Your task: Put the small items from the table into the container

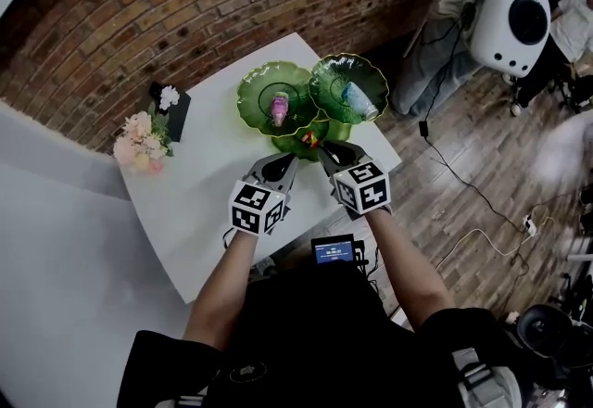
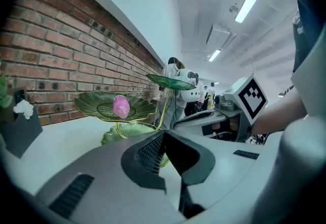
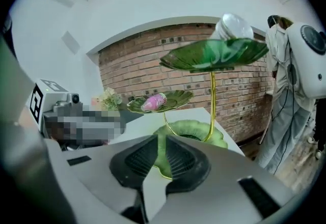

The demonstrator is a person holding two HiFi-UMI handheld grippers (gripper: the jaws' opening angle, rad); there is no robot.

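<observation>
- Closest in: the person's left forearm [image 1: 227,281] and right forearm [image 1: 406,253], both reaching toward 12 o'clock over the white tabletop [image 1: 199,193]. A small screen [image 1: 334,251] sits between them at the near edge.
- Left tongs [image 1: 285,163]: narrow, only a sliver of gap, with nothing in it.
- Right tongs [image 1: 330,152]: right beside the left ones, at their 3 o'clock. Also narrow and not gripping anything, you just see green dish through the slit.
- Both sets of tips point at the bottom dish [image 1: 295,145] of a green leaf-shaped stand at 12 o'clock. I can't tell if either one touches it.
- Pink item [image 1: 280,107]: lying in the middle dish [image 1: 255,100], the one at 11 o'clock on the stand.
- Pale blue-and-white item [image 1: 359,100]: in the top dish [image 1: 326,82] at 1 o'clock, which the right gripper view shows is the highest of the three.
- Bunch of pale flowers [image 1: 139,142] at the tabletop's 9 o'clock edge, with a black box [image 1: 173,109] just beside it at 1 o'clock.
- Off the tabletop at 2 o'clock there's a white rounded machine [image 1: 511,19] and a cable [image 1: 463,188] trailing over the wood floor.
</observation>
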